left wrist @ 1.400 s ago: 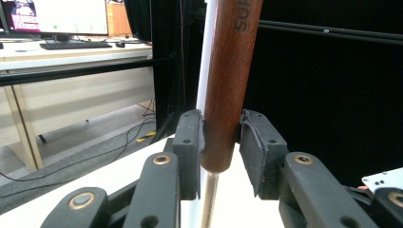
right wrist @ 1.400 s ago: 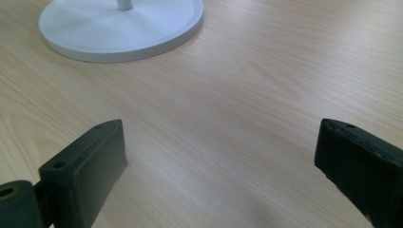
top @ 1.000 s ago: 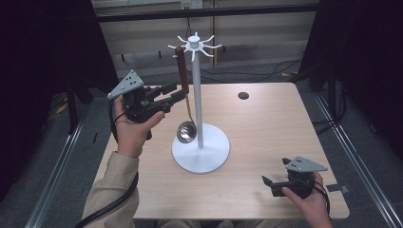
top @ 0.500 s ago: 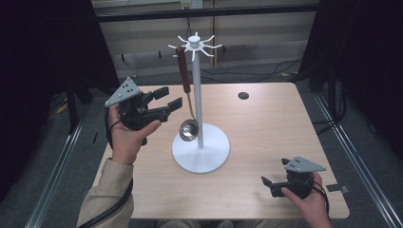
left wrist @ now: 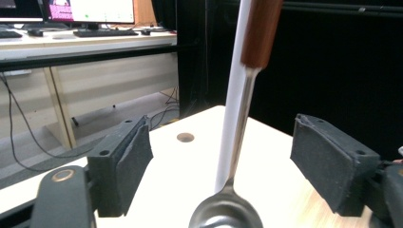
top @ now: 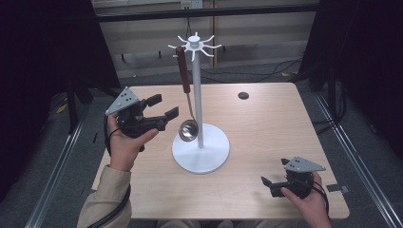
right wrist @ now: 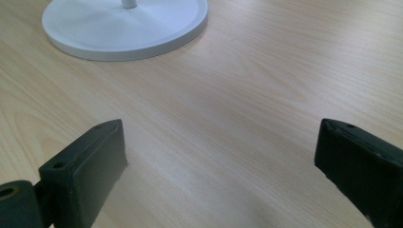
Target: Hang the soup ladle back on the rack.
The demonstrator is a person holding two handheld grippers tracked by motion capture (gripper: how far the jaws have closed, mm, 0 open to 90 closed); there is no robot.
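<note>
Since the earlier frames the left gripper (top: 160, 107) has drawn back from the ladle (top: 185, 90) toward the left edge of the table (top: 280, 118), and it is held above the tabletop in the person's left hand (top: 124, 145); its jaws are spread wide with nothing between them; the right gripper (top: 267, 183) has stayed put near the front right corner, low over the wood, jaws also wide apart and empty, held in the right hand (top: 309, 199).

Between the two grippers stands a white hook stand (top: 198, 95): a round flat base, a tall thin pole, and a ring of short hooks at the top; the ladle hangs from one hook on the stand's left side, brown handle uppermost, steel bowl hanging just above the base and close beside the pole.

From the left gripper view, the ladle's shaft (left wrist: 240, 123) and bowl hang straight ahead between the open jaws, apart from both, with the white pole directly behind.

A small dark round hole (top: 243, 95) sits in the tabletop toward the far right; from the right gripper view the stand's base (right wrist: 126, 28) lies ahead across bare wood.
</note>
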